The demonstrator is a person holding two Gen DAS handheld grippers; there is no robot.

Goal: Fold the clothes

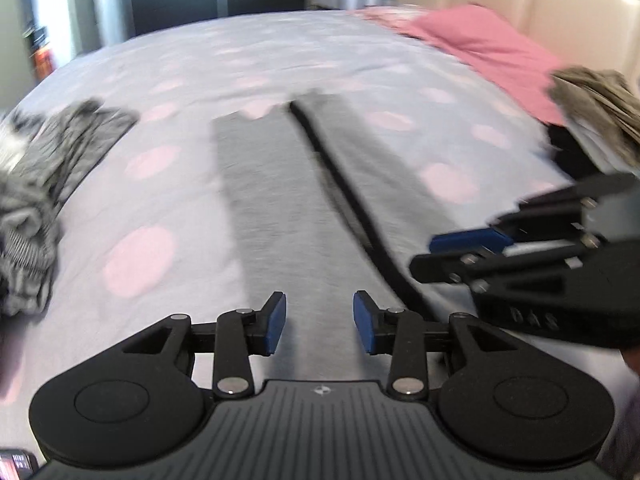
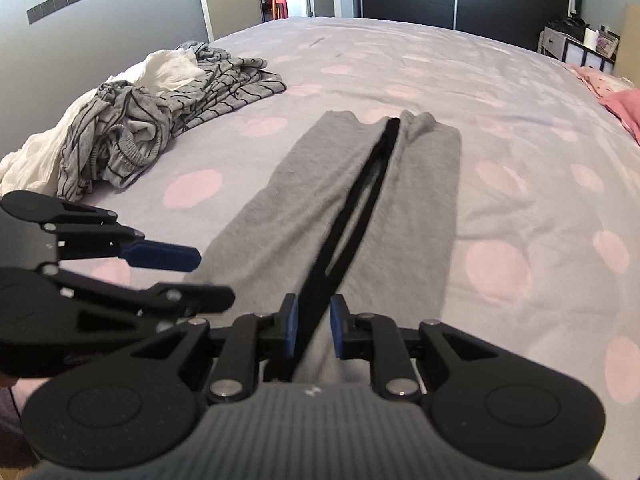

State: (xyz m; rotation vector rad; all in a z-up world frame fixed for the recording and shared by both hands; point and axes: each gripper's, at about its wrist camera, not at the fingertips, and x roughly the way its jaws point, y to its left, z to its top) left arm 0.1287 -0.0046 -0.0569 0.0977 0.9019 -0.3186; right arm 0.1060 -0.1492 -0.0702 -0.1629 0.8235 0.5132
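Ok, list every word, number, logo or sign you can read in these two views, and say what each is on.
No clearly readable text in either view.
Right gripper: raised letters on its body, too blurred to read.
Left gripper: a small white emblem on its ribbed body, no letters.
Garments and bedspread: no print with words.
Items on the far shelf: too small to tell.

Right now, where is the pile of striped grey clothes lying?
In the right wrist view the striped grey pile lies on the spotted bedspread at the left, left of the flat grey trousers, tangled with a white garment.
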